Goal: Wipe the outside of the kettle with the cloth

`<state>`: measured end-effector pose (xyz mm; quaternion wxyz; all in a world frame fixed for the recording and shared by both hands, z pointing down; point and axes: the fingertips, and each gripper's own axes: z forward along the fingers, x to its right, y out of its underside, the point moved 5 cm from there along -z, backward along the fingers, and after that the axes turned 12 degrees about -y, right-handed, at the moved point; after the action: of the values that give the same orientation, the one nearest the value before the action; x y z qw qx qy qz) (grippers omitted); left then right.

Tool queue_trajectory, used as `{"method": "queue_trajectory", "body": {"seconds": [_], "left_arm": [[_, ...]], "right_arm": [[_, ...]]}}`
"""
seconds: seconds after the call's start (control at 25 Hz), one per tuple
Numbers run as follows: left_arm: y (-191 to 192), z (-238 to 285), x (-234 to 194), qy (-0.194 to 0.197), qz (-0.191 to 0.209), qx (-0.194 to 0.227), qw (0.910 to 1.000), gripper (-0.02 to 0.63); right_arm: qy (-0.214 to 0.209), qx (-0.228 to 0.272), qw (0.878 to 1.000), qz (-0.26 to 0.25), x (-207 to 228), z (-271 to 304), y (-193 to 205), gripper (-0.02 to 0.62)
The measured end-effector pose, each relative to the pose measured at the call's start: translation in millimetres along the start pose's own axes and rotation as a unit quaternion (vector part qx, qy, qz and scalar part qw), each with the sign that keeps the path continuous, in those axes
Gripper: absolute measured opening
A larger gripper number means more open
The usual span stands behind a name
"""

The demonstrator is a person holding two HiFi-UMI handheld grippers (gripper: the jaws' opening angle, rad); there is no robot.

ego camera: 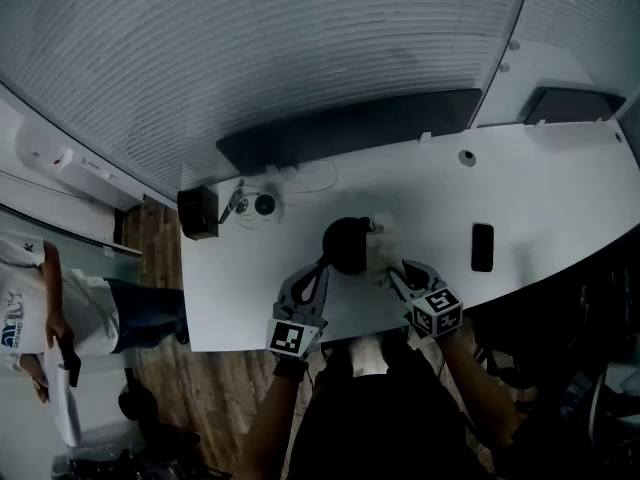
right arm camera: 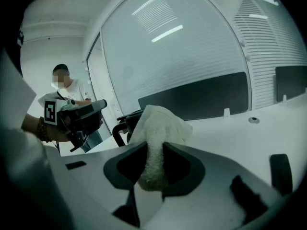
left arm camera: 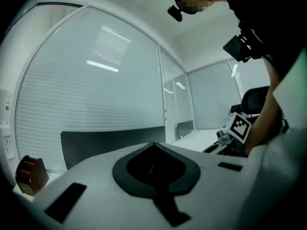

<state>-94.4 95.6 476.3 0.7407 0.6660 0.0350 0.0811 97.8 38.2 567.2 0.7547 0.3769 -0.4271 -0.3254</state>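
Right gripper [right arm camera: 152, 150] pinches the white terry cloth [right arm camera: 160, 121]: its 2 jaws are pressed on a fold, and the rest bunches up ahead of them. That bunch lies against the right side of the black kettle [ego camera: 347, 245], which looks round from above. The kettle stands on the white desk [ego camera: 540, 188], near my edge, between my 2 grippers. My left gripper [ego camera: 318, 271] has its jaws drawn together with nothing between them. Its tip is just beside the kettle's left side; I cannot tell whether it touches.
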Motion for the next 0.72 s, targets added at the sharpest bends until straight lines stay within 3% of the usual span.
{"method": "queue_trajectory", "body": {"seconds": [0.24,0.48,0.72], "left_arm": [[3.4,40.2,27.8,-0.062,-0.011,-0.009,0.998,0.0],[15.8,41.8,51.2,-0.057,-0.013,-0.026,0.998,0.0],[20.0,38.7,57.2,-0.033,-0.018,-0.035,0.9987,0.0]], "right_arm": [[-0.041,-0.039,0.997,-0.054,43.3,6.1,-6.5,0.097],[-0.075,-0.071,0.992,-0.068,51.5,29.2,-1.5,0.097],[-0.072,-0.093,0.992,-0.046,64.8,45.3,16.1,0.097]]}}
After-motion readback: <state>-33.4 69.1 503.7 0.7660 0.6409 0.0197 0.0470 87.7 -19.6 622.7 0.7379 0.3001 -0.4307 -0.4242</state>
